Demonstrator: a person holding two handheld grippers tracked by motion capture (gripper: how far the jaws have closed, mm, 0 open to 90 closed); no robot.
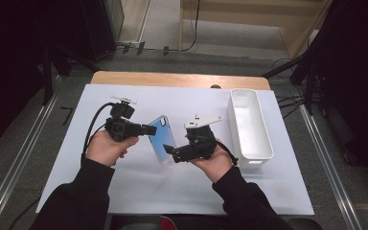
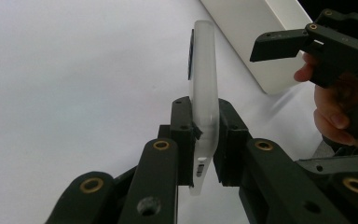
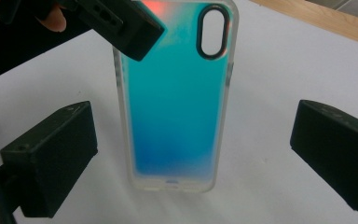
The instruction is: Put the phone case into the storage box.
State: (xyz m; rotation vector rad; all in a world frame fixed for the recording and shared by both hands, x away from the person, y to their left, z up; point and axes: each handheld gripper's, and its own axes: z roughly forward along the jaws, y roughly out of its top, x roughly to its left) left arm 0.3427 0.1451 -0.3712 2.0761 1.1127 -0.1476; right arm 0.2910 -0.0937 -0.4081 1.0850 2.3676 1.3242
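1. The left gripper (image 2: 204,140) is closed on the phone case (image 2: 204,84), its jaws pinching the frosted side rim and holding the case upright on edge above the white sheet (image 2: 74,70).
2. The right gripper (image 3: 193,158) gapes wide, holding nothing; the case (image 3: 172,102) stands straight ahead between its jaws, untouched.
3. The case looks light, thin and flexible, with a glossy back likely to slip; the firmer rims look the better hold, clear of the camera cutout (image 3: 213,31).
4. Beyond the right gripper (image 1: 182,152) lies the white bin (image 1: 256,143).
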